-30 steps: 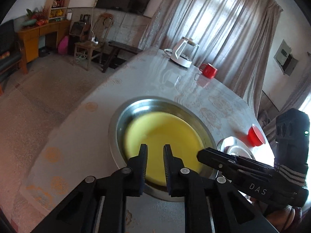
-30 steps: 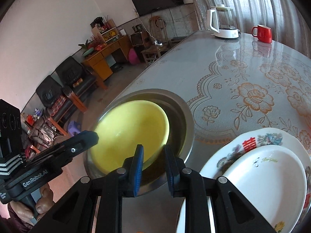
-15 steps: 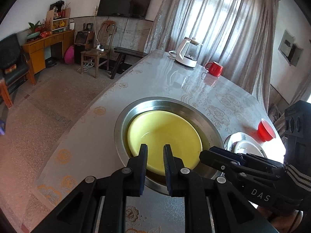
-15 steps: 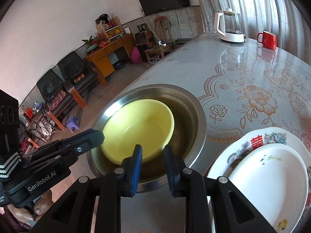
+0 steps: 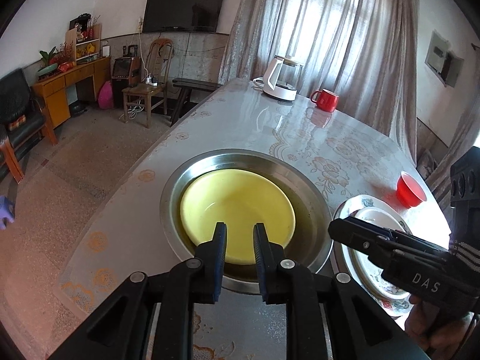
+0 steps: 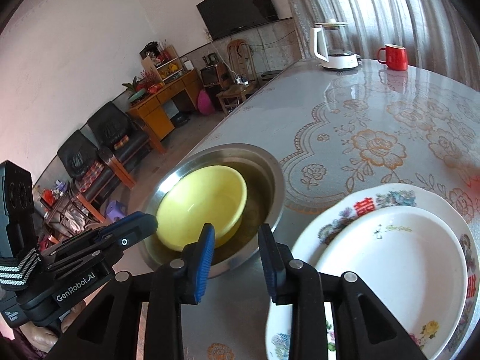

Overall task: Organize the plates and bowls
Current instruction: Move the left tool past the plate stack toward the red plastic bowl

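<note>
A yellow bowl (image 5: 237,207) sits inside a wide steel basin (image 5: 312,192) near the table's front edge; both also show in the right wrist view, the bowl (image 6: 198,210) and the basin (image 6: 270,177). A white plate (image 6: 399,258) lies on a flowered plate (image 6: 339,225) to the right of the basin. My left gripper (image 5: 239,228) is open and empty, above the bowl's near rim. My right gripper (image 6: 237,234) is open and empty, above the basin's near right edge beside the plates.
A small red bowl (image 5: 409,189) sits right of the plates. A white kettle (image 5: 280,79) and a red mug (image 5: 325,100) stand at the far end of the floral-cloth table (image 6: 375,114). The table's left edge drops to the floor.
Both grippers have pulled up and back from the basin. The right gripper's jaws have opened wider. The yellow bowl stays in the basin.
</note>
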`<move>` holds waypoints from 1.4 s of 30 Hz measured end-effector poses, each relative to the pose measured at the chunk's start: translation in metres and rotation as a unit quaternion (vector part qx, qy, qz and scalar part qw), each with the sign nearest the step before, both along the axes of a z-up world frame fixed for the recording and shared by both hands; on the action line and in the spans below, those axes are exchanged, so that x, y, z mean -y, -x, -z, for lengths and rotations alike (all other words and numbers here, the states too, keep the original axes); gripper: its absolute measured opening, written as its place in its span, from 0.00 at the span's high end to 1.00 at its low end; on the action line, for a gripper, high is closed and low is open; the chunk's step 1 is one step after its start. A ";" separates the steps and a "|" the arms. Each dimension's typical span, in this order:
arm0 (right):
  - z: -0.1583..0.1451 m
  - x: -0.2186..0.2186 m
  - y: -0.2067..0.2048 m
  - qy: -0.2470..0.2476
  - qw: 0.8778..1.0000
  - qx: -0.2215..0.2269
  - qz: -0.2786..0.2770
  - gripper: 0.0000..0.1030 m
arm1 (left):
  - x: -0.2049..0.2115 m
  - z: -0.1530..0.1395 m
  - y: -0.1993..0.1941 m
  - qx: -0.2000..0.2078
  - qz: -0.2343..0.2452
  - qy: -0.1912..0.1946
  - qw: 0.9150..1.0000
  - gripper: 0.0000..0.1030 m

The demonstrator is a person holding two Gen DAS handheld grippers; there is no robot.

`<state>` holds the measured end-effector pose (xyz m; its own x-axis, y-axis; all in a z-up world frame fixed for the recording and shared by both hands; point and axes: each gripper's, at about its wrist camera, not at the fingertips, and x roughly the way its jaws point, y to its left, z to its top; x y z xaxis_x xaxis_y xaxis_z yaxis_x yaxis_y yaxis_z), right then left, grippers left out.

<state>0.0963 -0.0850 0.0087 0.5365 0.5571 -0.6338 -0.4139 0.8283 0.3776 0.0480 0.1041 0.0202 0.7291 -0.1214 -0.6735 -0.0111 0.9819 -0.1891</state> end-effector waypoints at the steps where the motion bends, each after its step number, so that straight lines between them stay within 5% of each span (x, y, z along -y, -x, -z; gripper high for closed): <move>1: -0.001 0.005 0.001 -0.004 1.000 0.001 0.004 0.70 | 0.003 0.000 -0.001 -0.001 0.002 -0.002 1.000 0.81; 22: 0.005 0.116 0.011 -0.064 0.988 -0.012 0.138 0.54 | 0.064 -0.007 0.001 -0.005 0.078 -0.026 0.997 0.66; 32: 0.018 0.191 0.031 -0.072 0.966 -0.029 0.245 0.50 | 0.119 -0.012 -0.007 -0.005 0.159 -0.010 0.987 0.54; 42: 0.031 0.252 0.050 -0.084 0.944 -0.040 0.317 0.49 | 0.175 -0.018 -0.019 -0.020 0.213 -0.005 0.977 0.54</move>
